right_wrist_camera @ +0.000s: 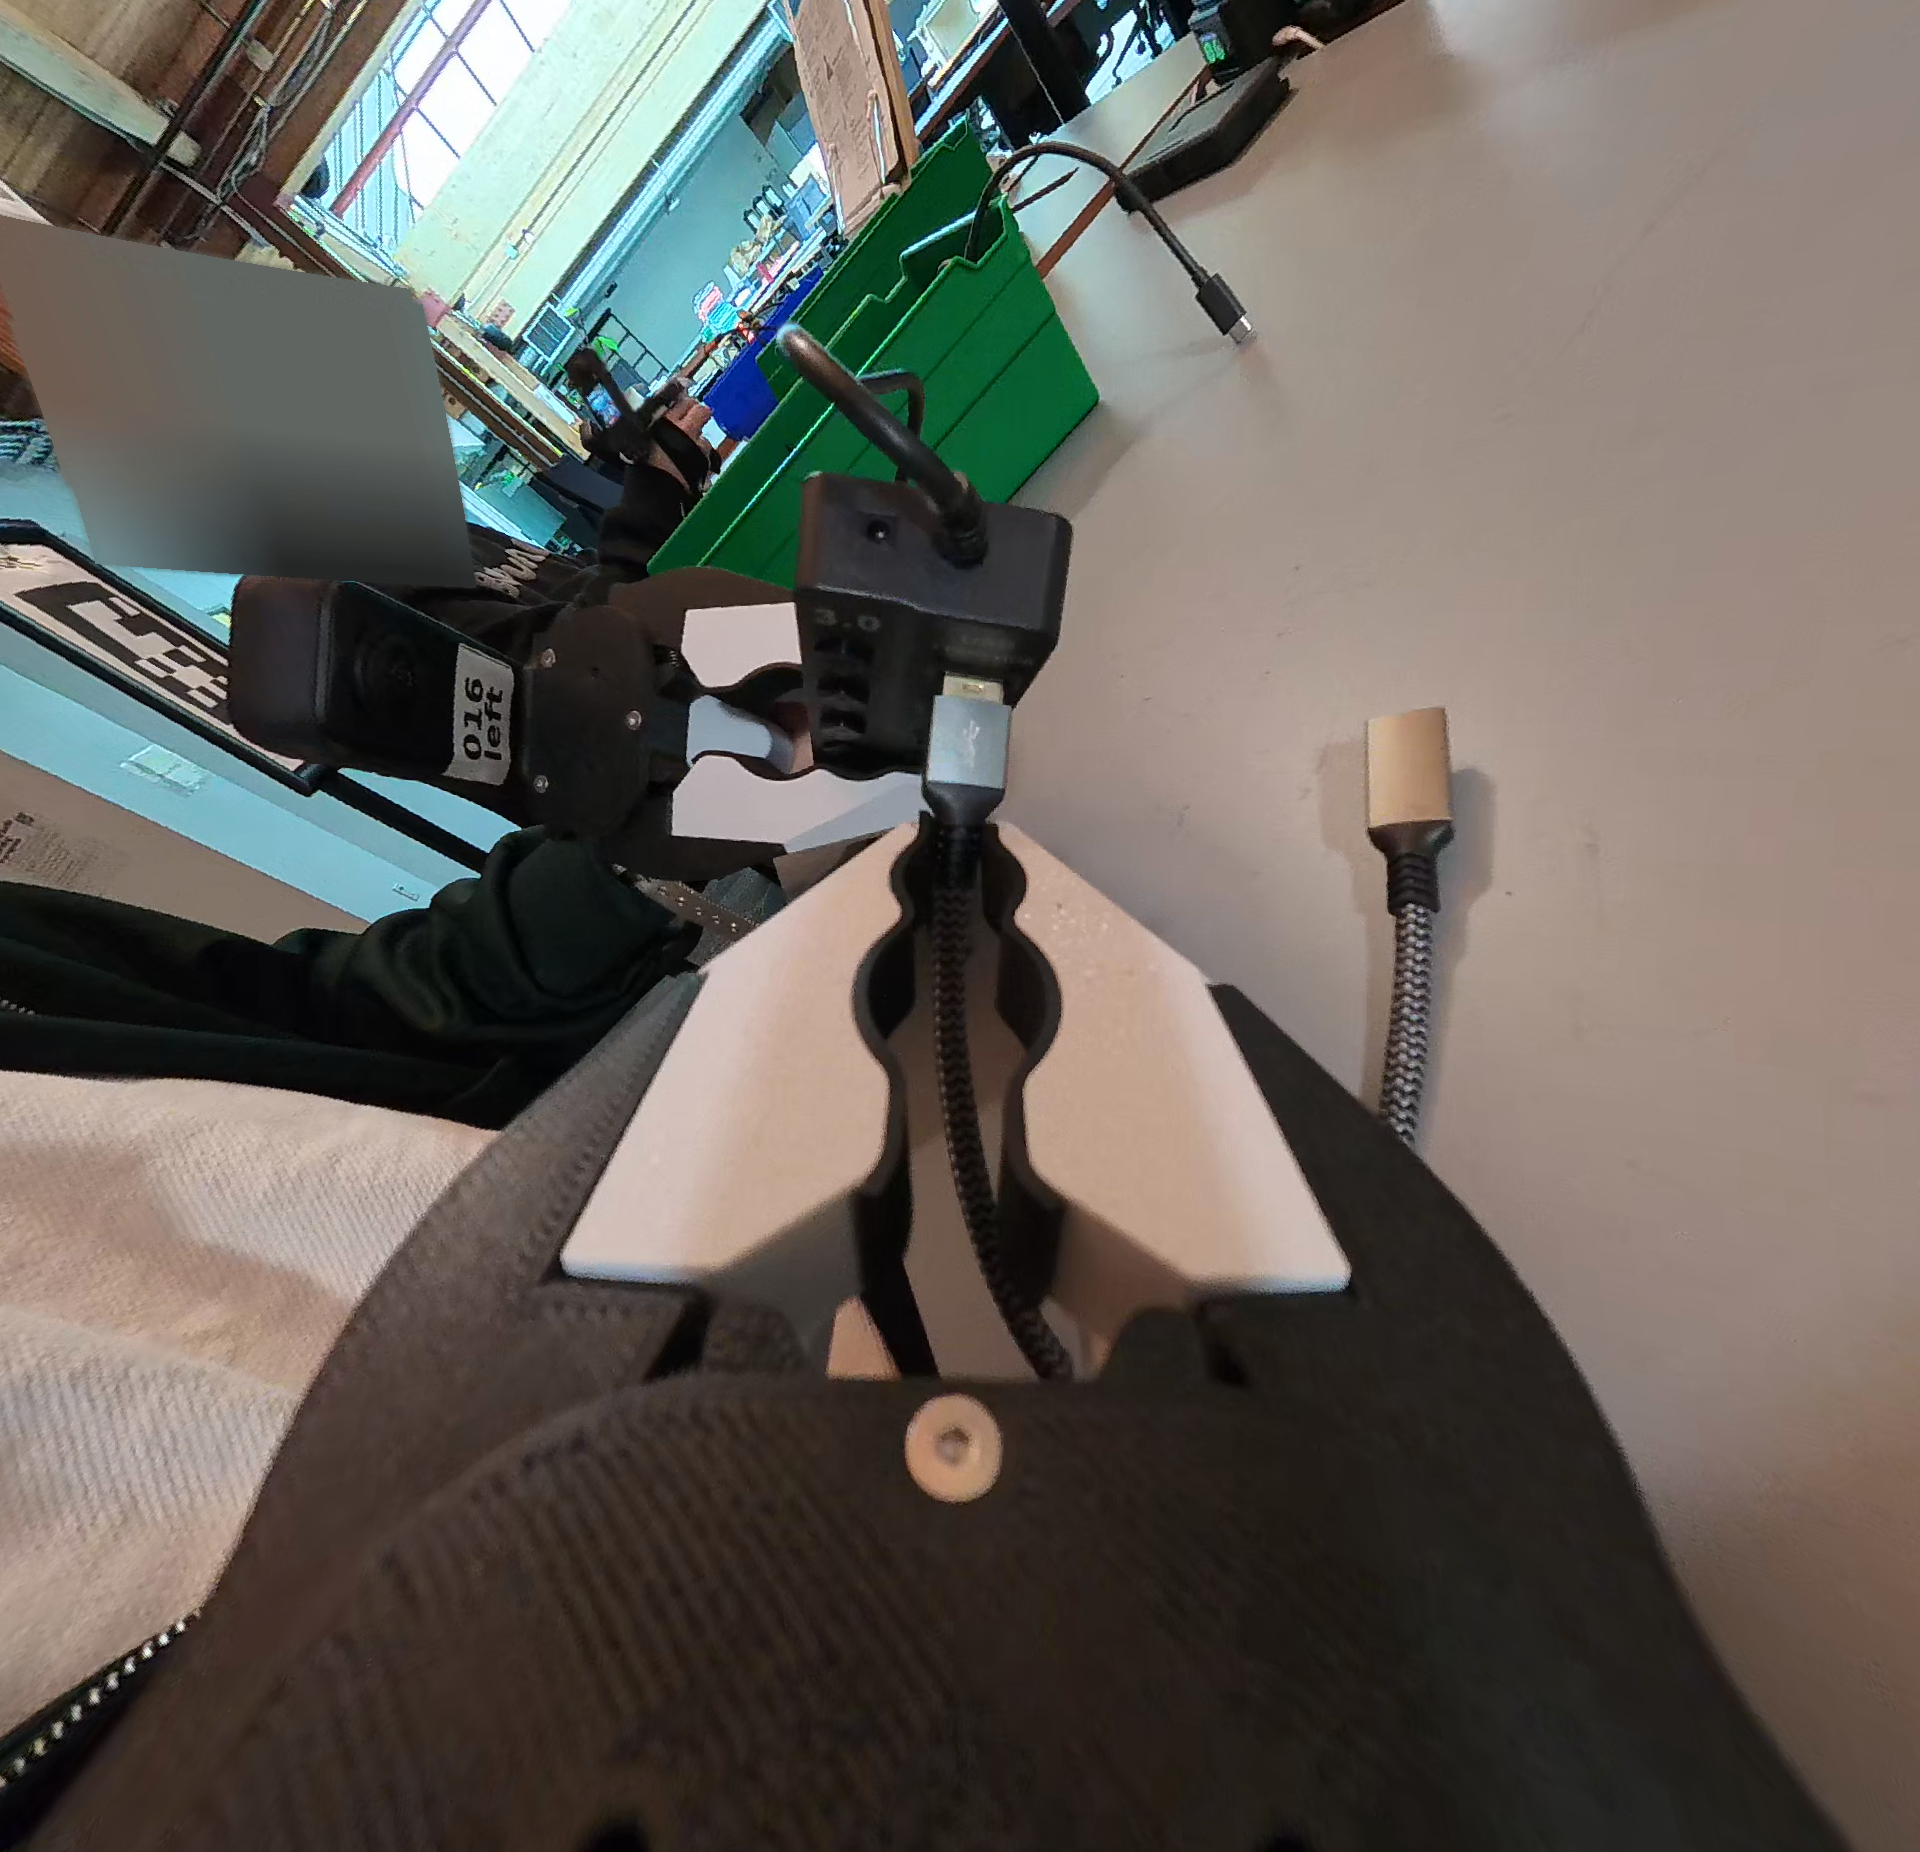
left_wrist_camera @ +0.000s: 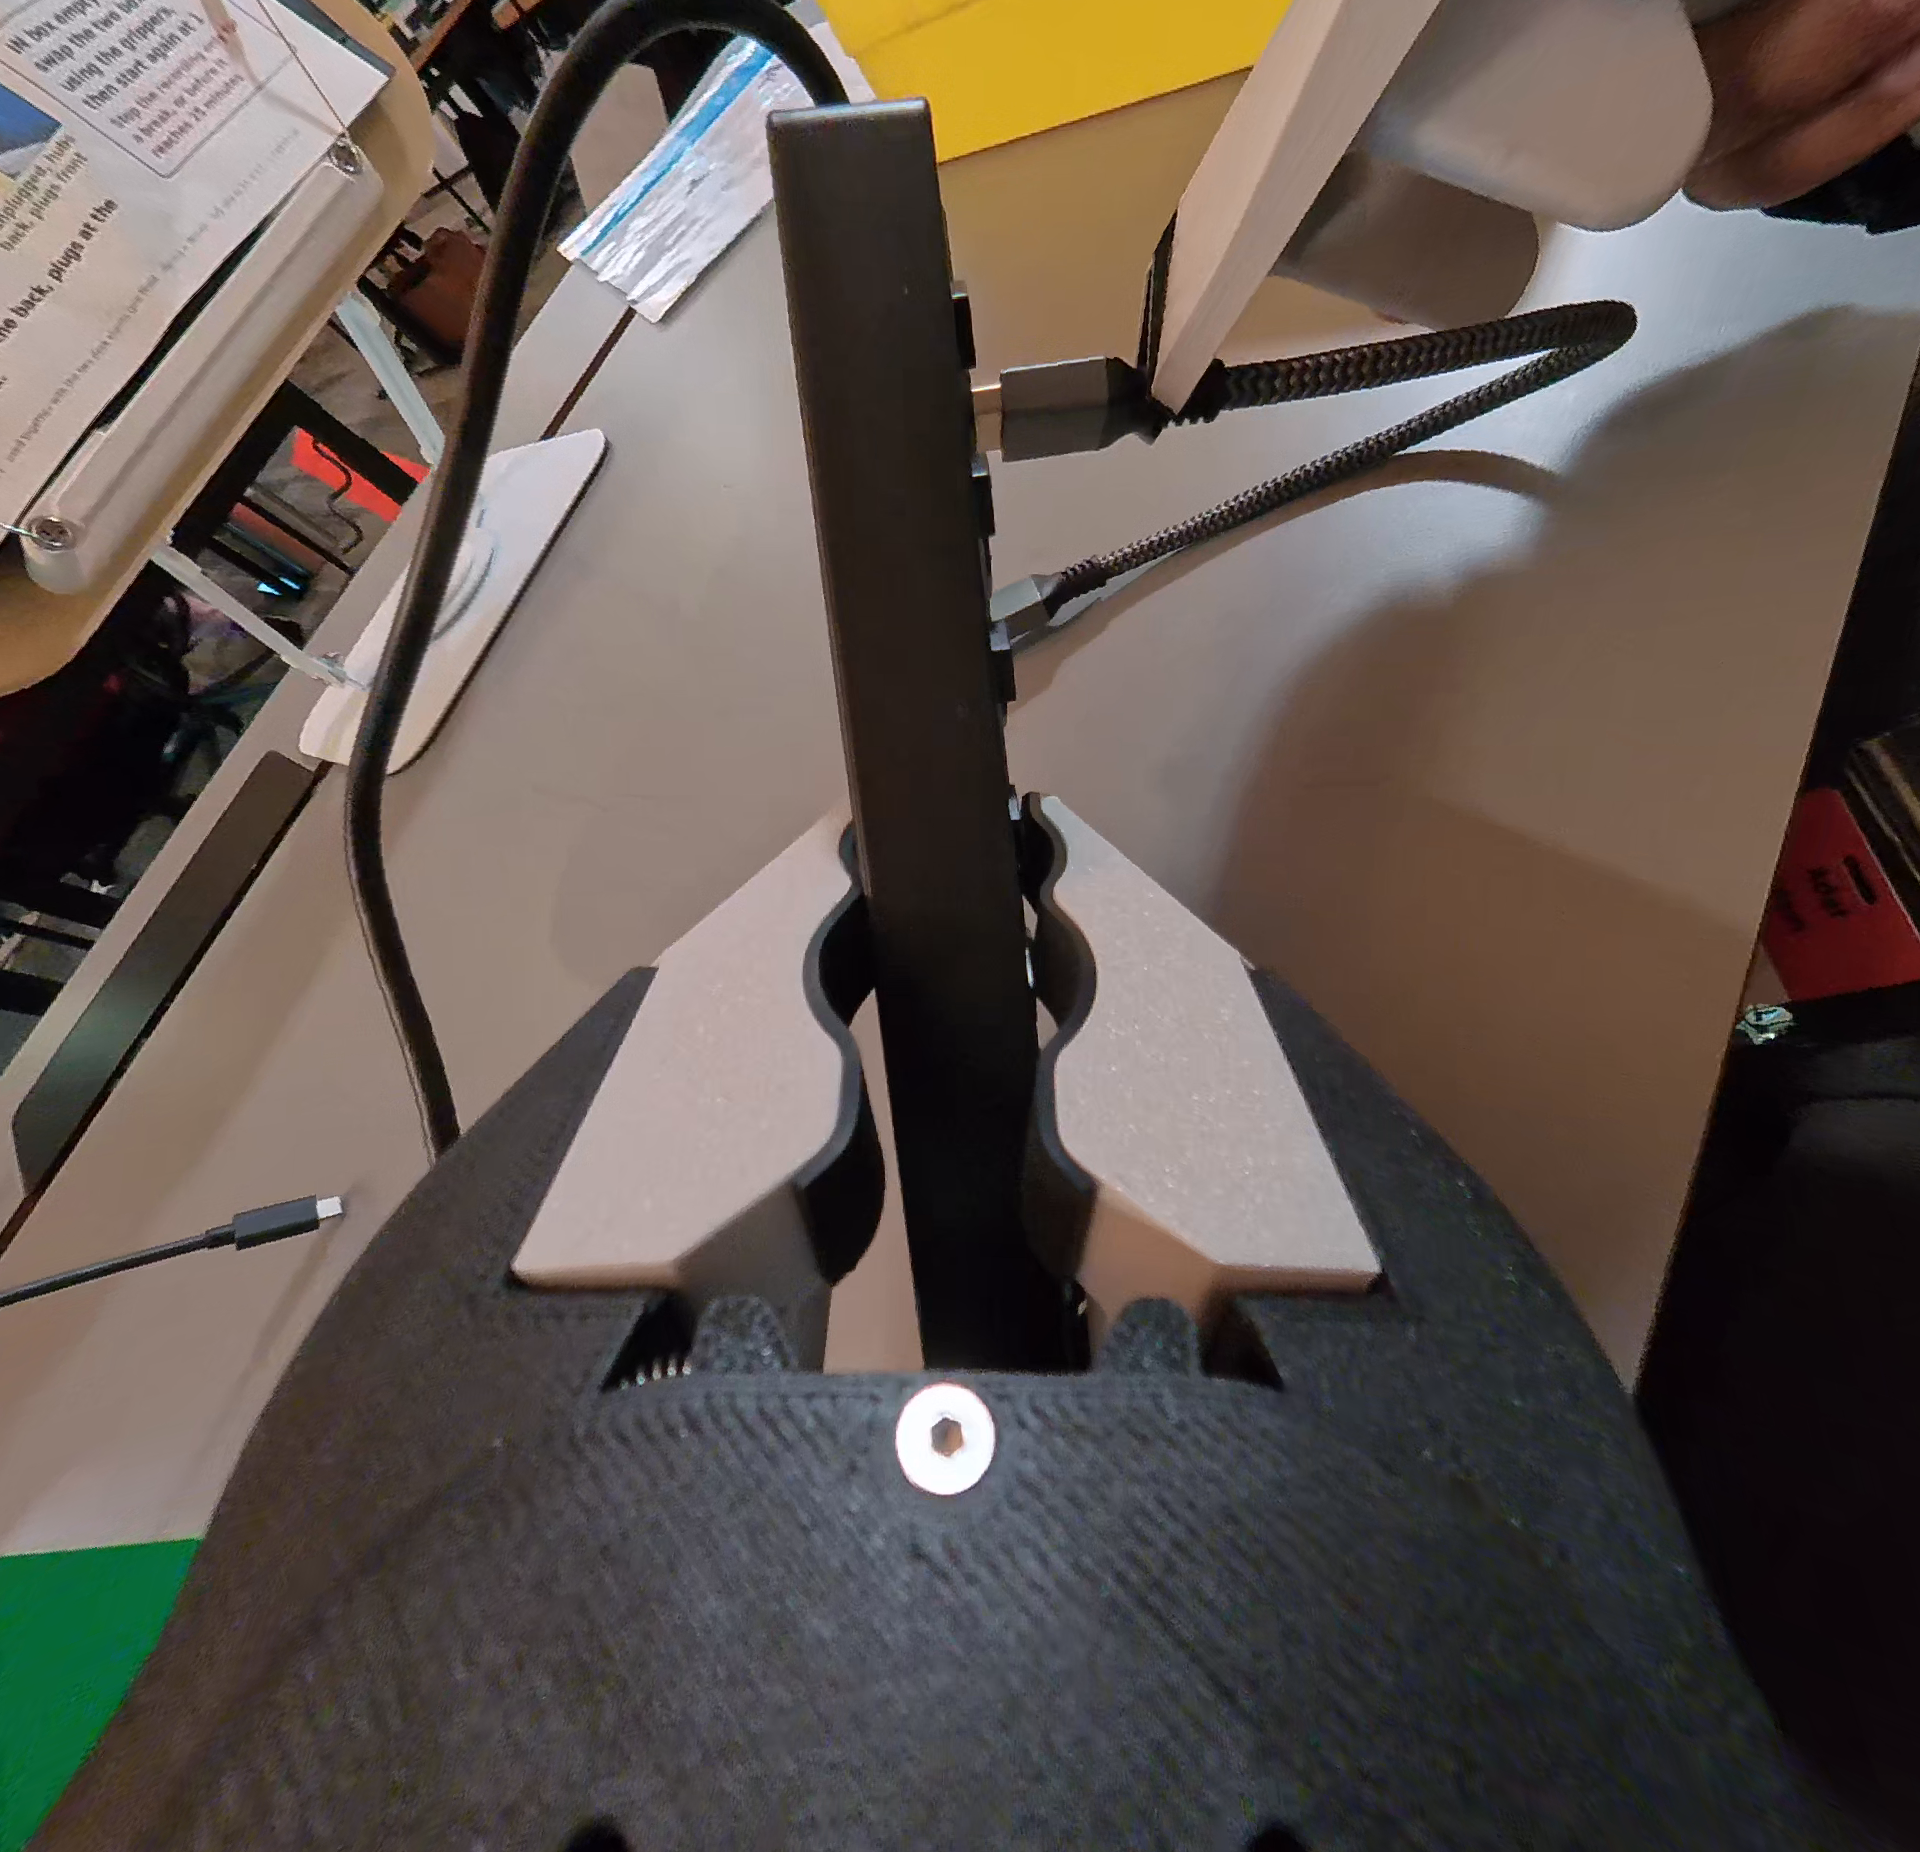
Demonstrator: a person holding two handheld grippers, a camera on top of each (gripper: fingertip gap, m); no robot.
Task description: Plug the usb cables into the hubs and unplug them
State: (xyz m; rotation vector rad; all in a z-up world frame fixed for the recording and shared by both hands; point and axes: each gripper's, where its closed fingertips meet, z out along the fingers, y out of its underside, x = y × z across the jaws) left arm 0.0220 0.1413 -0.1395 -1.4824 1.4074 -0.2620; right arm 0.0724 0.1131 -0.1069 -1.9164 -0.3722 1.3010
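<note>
Left tool [left_wrist_camera: 940, 867] clamps the black USB hub [left_wrist_camera: 883, 555] upright; right tool [right_wrist_camera: 956, 836], entering from 1 o'clock, pinches the braided cable [right_wrist_camera: 961, 971], its plug [right_wrist_camera: 968, 742] seemingly partly seated.

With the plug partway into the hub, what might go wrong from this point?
1. The right hand-held gripper grips the braided cable behind the grey USB plug, not the plug itself, so pushing may buckle the cable or tilt the plug in the port.
2. The left hand-held gripper holds only one end of the black hub; side force could pivot it.
</note>
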